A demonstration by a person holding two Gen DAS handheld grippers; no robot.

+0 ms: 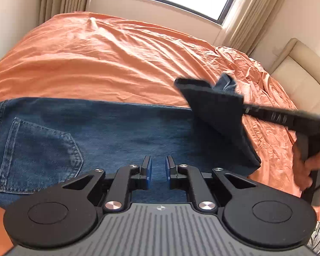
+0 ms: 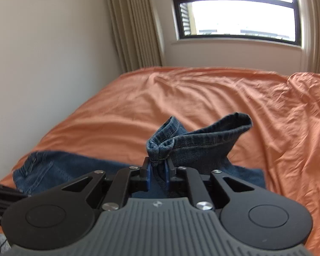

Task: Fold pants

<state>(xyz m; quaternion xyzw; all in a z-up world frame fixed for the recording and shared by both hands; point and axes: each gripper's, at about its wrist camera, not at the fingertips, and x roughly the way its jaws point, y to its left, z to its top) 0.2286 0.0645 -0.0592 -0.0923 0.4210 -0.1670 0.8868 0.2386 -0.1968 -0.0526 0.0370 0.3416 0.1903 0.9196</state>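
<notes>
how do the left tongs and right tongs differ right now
The right tongs are shut on the jeans' hem, lifted off the orange bedsheet; the left tongs have nothing visible between their pads. The left point over the flat jeans. Both have blue pads and stand nearly closed.

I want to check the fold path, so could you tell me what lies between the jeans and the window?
Only bare, wrinkled orange sheet lies between the jeans and the window wall; the right wrist view shows it best.
</notes>
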